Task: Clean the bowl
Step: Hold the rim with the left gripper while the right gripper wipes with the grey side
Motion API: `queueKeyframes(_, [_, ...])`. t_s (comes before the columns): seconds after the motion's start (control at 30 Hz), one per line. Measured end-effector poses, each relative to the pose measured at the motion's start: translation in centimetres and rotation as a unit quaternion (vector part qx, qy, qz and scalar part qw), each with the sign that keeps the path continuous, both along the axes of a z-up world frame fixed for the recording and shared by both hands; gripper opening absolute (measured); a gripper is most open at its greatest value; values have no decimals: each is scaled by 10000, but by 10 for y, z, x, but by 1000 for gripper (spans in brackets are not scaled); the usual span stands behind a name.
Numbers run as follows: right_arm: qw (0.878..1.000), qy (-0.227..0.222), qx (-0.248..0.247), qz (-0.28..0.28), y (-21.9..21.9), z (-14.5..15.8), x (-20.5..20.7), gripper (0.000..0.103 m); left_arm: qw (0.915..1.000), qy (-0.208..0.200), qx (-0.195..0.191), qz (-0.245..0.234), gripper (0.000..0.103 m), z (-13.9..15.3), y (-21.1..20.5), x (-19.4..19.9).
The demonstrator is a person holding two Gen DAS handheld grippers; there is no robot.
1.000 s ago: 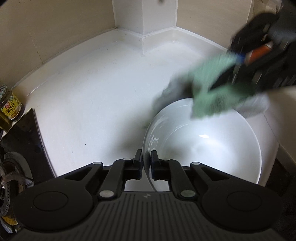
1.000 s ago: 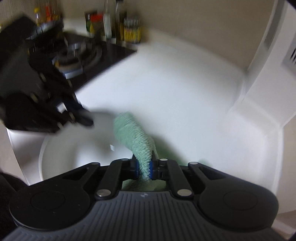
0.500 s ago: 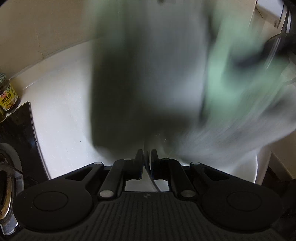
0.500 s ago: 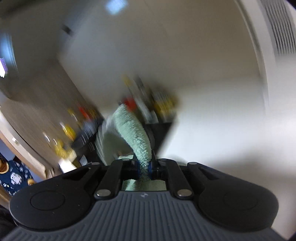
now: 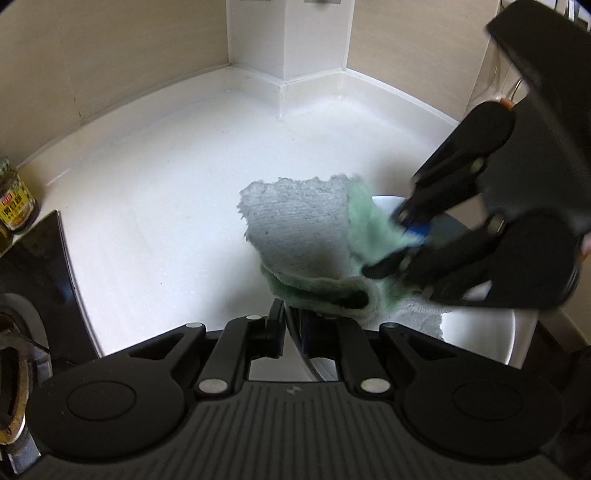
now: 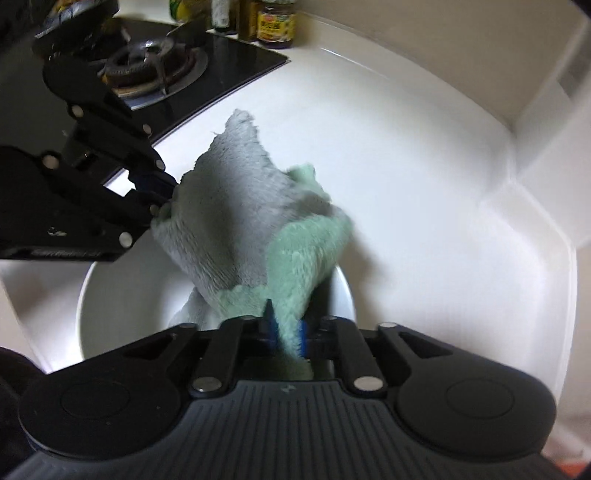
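Bowl (image 6: 122, 295): white, round, smooth and glossy; sits on the counter near its front edge, partly covered by the cloth.
Cloth (image 6: 240, 221): fluffy pile, grey on one face, mint green on the other; bunched and folded, draped over the bowl's rim and into it, one grey corner sticking up.
Right gripper (image 6: 286, 334): black, blue pads; jaws clamped together on a green fold of the cloth, angled down over the bowl.
Left gripper (image 5: 293, 325): black; jaws closing, almost together, pinching the bowl's near rim between them; cloth lies just beyond the fingertips.
Counter (image 5: 166, 206): white, matt, faintly speckled; raised rounded lip along the back, wrapping a square white column (image 5: 288, 33) in the corner.
Walls (image 5: 110, 48): beige panels, smooth.
Hob (image 6: 184, 88): black glass, set in the counter beside the bowl; round metal burner (image 6: 147, 66) with pan supports.
Jars (image 6: 275, 24): several at the hob's far side, against the wall; one with a yellow label; contents cannot be told.
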State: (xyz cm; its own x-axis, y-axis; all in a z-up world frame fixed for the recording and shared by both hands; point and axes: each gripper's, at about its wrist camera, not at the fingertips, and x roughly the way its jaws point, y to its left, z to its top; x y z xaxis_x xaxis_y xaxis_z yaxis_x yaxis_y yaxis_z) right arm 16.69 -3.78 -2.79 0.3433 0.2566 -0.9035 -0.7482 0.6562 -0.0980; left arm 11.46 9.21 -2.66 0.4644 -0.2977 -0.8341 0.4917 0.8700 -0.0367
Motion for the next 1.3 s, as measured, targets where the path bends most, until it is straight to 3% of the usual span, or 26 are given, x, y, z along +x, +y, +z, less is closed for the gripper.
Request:
queueKeyframes(0.13, [9983, -123, -143, 546, 16, -14, -16, 7, 10000, -23, -33, 89, 5, -2, -4, 6])
queueKeyframes(0.27, [9894, 354, -407, 1350, 14, -7, -31, 7, 10000, 5, -60, 78, 5, -4, -3, 8])
queueKeyframes(0.43, [9886, 271, -868, 1197, -2, 1, -21, 9, 10000, 11, -63, 26, 5, -1, 1, 4])
queueKeyframes(0.5, [9921, 133, -706, 1030, -12, 15, -19, 16, 10000, 8, -80, 26, 5, -1, 2, 4])
queueKeyframes(0.6, [9973, 46, -141, 715, -31, 44, -19, 16, 10000, -18, -60, 13, 5, -3, -1, 5])
queueKeyframes(0.67, [9981, 63, 85, 604, -34, 48, -19, 17, 10000, -41, -17, -10, 5, -3, -2, 5])
queueKeyframes(0.9, [9972, 425, 425, 444, -3, 0, -10, 10, 10000, -53, 12, 31, 5, -4, -5, 8])
queueKeyframes(1.0, [9952, 463, 186, 842, 16, -5, -24, 9, 10000, -29, 21, 11, 5, -5, -6, 10])
queueKeyframes(1.07, [9896, 736, -60, 1234, 15, -2, -31, 9, 10000, -4, -2, -17, 6, -4, -6, 9])
queueKeyframes(1.13, [9844, 729, -541, 1507, 12, -1, -33, 6, 10000, -7, 12, -39, 6, -4, -7, 8])
queueKeyframes(1.2, [9864, 512, -804, 1340, 13, -2, -23, 5, 10000, -26, 42, -45, 6, -4, -9, 8])
queueKeyframes(1.3, [9915, 235, -709, 1069, 21, -6, -13, 7, 9999, -43, 93, -64, 6, -4, -10, 8])
